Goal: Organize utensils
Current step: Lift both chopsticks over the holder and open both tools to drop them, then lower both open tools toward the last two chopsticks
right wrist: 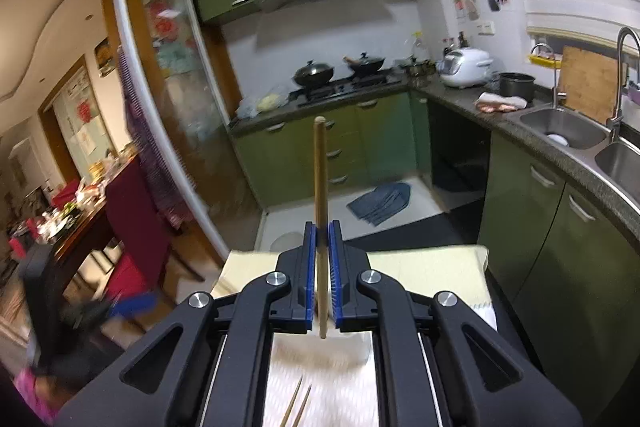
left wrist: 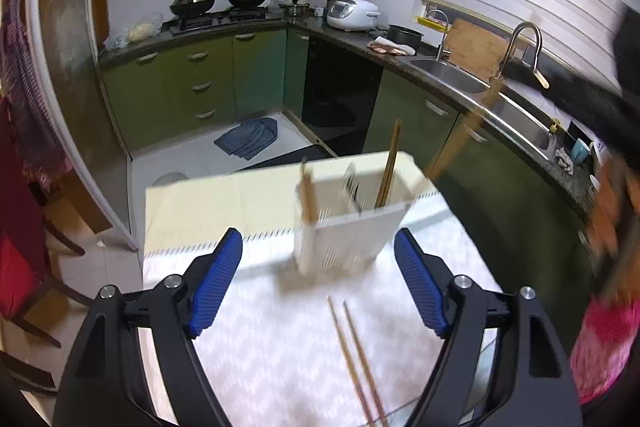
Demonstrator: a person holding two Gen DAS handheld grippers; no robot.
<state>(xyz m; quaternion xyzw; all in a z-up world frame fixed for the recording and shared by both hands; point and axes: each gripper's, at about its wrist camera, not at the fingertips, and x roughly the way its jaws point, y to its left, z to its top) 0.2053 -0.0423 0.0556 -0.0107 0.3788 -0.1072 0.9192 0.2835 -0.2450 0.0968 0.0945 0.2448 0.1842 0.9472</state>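
Ribbed blue-padded right hand-held gripper (right wrist: 321, 267) clamps round wooden chopstick (right wrist: 320, 187).

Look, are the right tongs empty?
No, the right tongs are shut on one wooden chopstick that sticks up between the blue pads.

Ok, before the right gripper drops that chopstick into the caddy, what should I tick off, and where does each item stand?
1. Right gripper clamped on the single chopstick: ok.
2. Chopstick upright in the grip: ok in the right wrist view.
3. White utensil caddy standing, top open: ok, though blurred.
4. Chopstick compartment has room: ok, only a chopstick pair in caddy in it.
5. Left gripper open and empty, free to steady the caddy: ok.
6. Two loose chopsticks on the table: not ok, unsorted.
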